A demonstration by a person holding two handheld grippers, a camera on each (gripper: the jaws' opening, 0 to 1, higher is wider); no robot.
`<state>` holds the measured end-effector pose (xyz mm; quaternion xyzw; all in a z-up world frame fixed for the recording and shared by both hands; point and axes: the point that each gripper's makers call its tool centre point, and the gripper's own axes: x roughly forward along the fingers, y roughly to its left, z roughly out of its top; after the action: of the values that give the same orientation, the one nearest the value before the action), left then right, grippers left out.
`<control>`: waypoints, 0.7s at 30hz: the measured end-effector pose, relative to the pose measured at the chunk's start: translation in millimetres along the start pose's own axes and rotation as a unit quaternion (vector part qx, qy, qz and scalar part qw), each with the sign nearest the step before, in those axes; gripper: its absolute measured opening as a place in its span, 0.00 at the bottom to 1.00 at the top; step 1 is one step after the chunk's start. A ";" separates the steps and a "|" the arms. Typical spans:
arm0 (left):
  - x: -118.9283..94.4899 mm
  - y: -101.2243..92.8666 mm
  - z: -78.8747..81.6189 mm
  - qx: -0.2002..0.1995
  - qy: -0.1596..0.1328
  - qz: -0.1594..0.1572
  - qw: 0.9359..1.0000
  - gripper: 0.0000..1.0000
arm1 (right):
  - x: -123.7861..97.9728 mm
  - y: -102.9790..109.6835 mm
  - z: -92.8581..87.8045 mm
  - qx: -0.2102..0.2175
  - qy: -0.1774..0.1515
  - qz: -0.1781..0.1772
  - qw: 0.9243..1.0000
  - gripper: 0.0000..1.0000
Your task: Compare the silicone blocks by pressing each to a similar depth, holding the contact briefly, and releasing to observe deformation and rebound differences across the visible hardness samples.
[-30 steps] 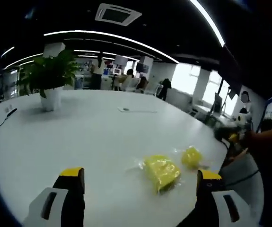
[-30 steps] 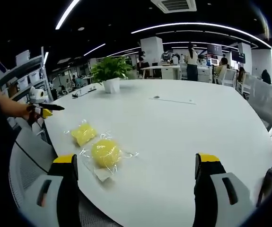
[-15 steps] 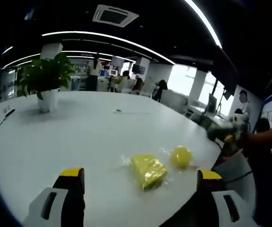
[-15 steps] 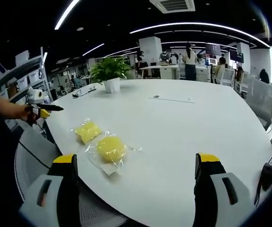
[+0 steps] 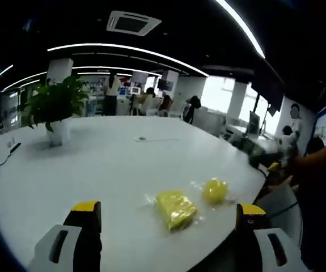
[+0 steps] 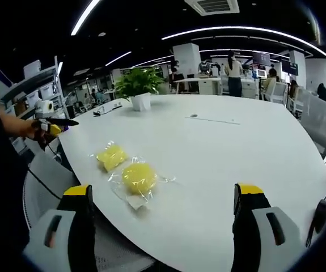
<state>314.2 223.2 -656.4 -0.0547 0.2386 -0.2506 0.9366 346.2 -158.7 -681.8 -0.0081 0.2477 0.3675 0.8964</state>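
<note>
Two yellow silicone blocks in clear bags lie near the white table's edge. In the left gripper view the squarish block (image 5: 176, 208) sits left of the rounder block (image 5: 214, 191). My left gripper (image 5: 168, 226) hangs open above and short of them, its jaws wide apart with nothing between. In the right gripper view the rounder block (image 6: 139, 177) lies nearer, with the squarish block (image 6: 111, 156) behind it. My right gripper (image 6: 163, 215) is open too, held off the table. The other gripper (image 6: 52, 124) shows at the left in a hand.
A potted plant (image 5: 55, 107) (image 6: 140, 85) stands far back on the white table (image 5: 94, 164). A cable (image 5: 1, 156) lies at the table's left edge. A grey chair (image 6: 43, 181) sits below the near edge. People and desks fill the background.
Both views have shifted slightly with the hands. In the left gripper view the blocks look a little smaller and more central. The blocks lie where they were, and both grippers stay open.
</note>
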 end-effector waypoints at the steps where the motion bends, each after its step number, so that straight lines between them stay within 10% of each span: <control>1: -0.4 1.3 -3.2 -0.009 0.003 0.001 1.000 1.00 | -0.7 -0.5 -2.2 -0.008 0.004 -0.005 1.000 0.96; 21: 23.3 -15.5 10.7 -0.073 -0.012 -0.038 0.997 0.97 | -3.6 0.5 1.2 -0.002 -0.019 -0.014 1.000 0.96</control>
<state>330.1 198.0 -653.3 -0.1354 0.2426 -0.2666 0.9229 344.2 -160.4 -679.0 -0.0066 0.2301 0.3559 0.9057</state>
